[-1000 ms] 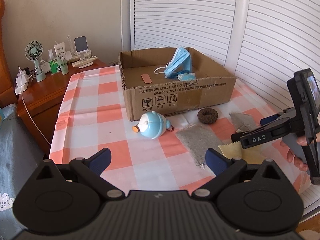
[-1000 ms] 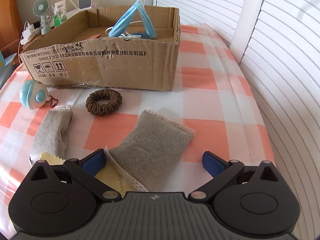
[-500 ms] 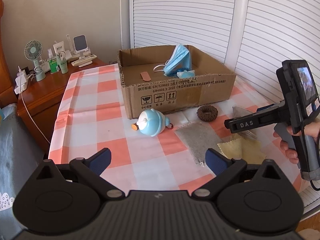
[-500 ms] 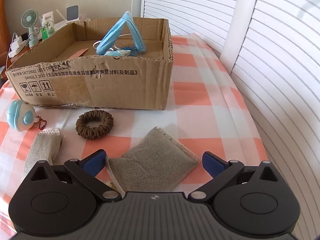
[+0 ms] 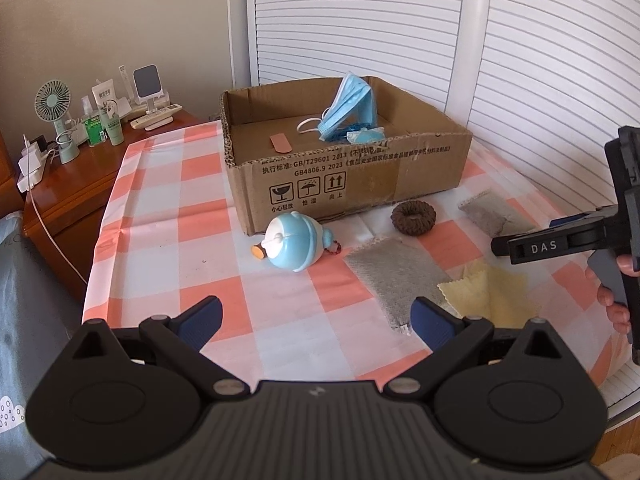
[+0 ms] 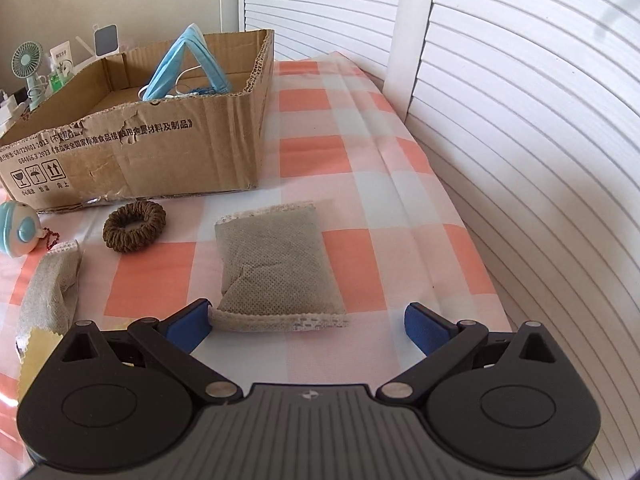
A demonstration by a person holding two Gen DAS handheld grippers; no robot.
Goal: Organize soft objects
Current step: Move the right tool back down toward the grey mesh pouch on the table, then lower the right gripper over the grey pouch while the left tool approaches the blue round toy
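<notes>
Two grippers are up over the checked table [image 5: 168, 216], and both have their fingers spread wide with nothing in them. Right gripper [image 6: 306, 326] hangs just in front of a gray pouch [image 6: 276, 260]; its left fingertip [image 6: 188, 326] is at the pouch's near corner. Left gripper [image 5: 316, 324] is near the table's front edge. A blue toy [image 5: 294, 246], brown hair tie [image 5: 414, 218], gray cloth [image 5: 394, 276] and yellow cloth [image 5: 492, 294] lie in front of the box [image 5: 360, 178]. A blue mask [image 5: 352, 110] sits inside the box.

left gripper [image 5: 316, 318] jaws spread wide, right gripper [image 6: 306, 322] jaws spread, both empty
</notes>
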